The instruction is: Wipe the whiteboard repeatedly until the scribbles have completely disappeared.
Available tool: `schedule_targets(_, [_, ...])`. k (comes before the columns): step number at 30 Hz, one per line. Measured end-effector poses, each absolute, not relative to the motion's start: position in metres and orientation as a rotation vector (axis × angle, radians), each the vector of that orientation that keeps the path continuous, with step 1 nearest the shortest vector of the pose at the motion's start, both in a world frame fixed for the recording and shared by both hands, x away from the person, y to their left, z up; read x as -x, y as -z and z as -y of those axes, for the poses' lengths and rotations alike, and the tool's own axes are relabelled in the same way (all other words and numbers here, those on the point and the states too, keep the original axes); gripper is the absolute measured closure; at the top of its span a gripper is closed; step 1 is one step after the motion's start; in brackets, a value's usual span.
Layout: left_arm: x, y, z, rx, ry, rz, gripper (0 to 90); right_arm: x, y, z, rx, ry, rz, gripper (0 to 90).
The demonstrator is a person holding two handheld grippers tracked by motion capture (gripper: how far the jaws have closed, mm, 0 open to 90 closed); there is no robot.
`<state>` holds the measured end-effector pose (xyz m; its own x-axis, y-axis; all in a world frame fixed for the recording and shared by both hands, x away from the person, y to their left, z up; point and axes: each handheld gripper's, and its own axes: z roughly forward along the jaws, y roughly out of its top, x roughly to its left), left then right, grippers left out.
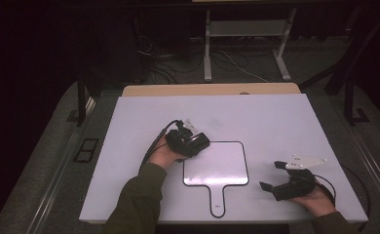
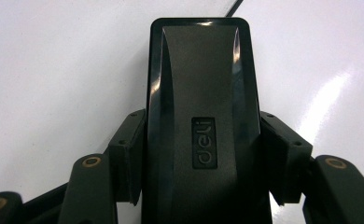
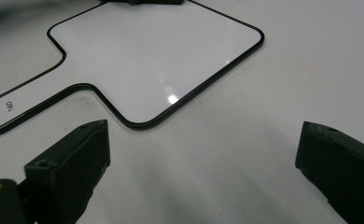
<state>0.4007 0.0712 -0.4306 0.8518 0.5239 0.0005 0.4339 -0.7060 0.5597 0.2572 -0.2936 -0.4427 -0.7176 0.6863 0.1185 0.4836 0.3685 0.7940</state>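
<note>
Left gripper [image 1: 194, 142] clamped on black eraser [image 2: 202, 116] at whiteboard [image 1: 216, 165] corner; tilt risks slipping. Right gripper [image 1: 275, 176] gapes, idle

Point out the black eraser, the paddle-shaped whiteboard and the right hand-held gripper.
black eraser [image 2: 203, 93]: left gripper view, on its top face above the logo.
paddle-shaped whiteboard [image 1: 217, 165]: high view, on its white writing surface.
right hand-held gripper [image 1: 272, 175]: high view, midway between its two open jaw tips.

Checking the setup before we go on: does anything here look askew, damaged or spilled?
Nothing stands out. The paddle-shaped whiteboard lies flat and blank on the table; the left gripper holds a black eraser; the right gripper is open.
</note>
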Motion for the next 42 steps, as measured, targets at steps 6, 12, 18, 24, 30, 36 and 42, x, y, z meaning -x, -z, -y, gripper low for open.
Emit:
schedule_targets(6, [-0.416, 0.431, -0.075, -2.448, -0.241, -0.763, 39.0, -0.257, 0.442, 0.294, -1.047, -1.274, -2.395, 1.9])
schedule_targets(12, [-0.418, 0.431, -0.075, -2.450, -0.244, -0.775, 39.0, -0.257, 0.443, 0.295, -1.048, -1.275, -2.394, 1.9])
schedule_targets(18, [-0.405, 0.430, -0.070, -2.470, -0.236, -0.718, 39.1, -0.257, 0.442, 0.294, -1.046, -1.274, -2.396, 1.9])
schedule_targets(24, [-0.406, 0.431, -0.072, -2.427, -0.178, -0.735, 38.8, -0.257, 0.442, 0.294, -1.046, -1.273, -2.396, 1.9])
schedule_targets(30, [-0.406, 0.426, -0.075, -2.390, -0.168, -0.735, 38.5, -0.257, 0.442, 0.295, -1.050, -1.275, -2.394, 1.9])
schedule_targets(36, [-0.405, 0.428, -0.075, -2.404, -0.167, -0.730, 38.5, -0.257, 0.442, 0.295, -1.047, -1.276, -2.394, 1.9])
schedule_targets(42, [-0.403, 0.430, -0.077, -2.414, -0.179, -0.732, 38.4, -0.257, 0.442, 0.295, -1.048, -1.275, -2.395, 1.9])
